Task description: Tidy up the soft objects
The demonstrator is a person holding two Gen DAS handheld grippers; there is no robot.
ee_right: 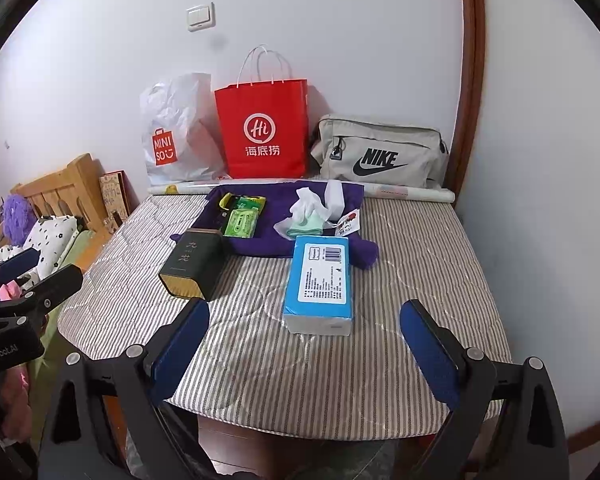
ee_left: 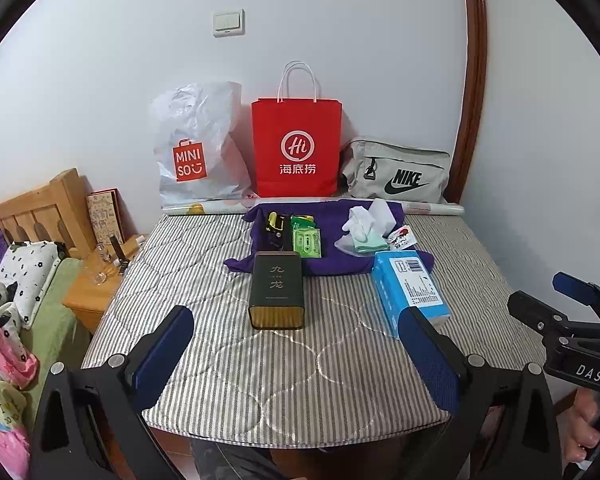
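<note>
A purple cloth (ee_left: 332, 256) (ee_right: 276, 240) lies at the far side of the striped table pad. On it sit white and mint socks (ee_left: 364, 230) (ee_right: 308, 216) and green packets (ee_left: 306, 238) (ee_right: 242, 220). A blue tissue pack (ee_left: 410, 292) (ee_right: 320, 284) and a dark green tin (ee_left: 277, 290) (ee_right: 194, 264) lie nearer. My left gripper (ee_left: 300, 356) is open and empty above the pad's near edge. My right gripper (ee_right: 306, 350) is open and empty, just short of the tissue pack; it also shows in the left wrist view (ee_left: 560, 304).
Against the wall stand a white Miniso bag (ee_left: 198, 148) (ee_right: 172, 132), a red paper bag (ee_left: 296, 146) (ee_right: 264, 128) and a grey Nike bag (ee_left: 398, 172) (ee_right: 380, 152). A bed with pillows (ee_left: 24, 272) and a wooden nightstand (ee_left: 96, 288) are on the left.
</note>
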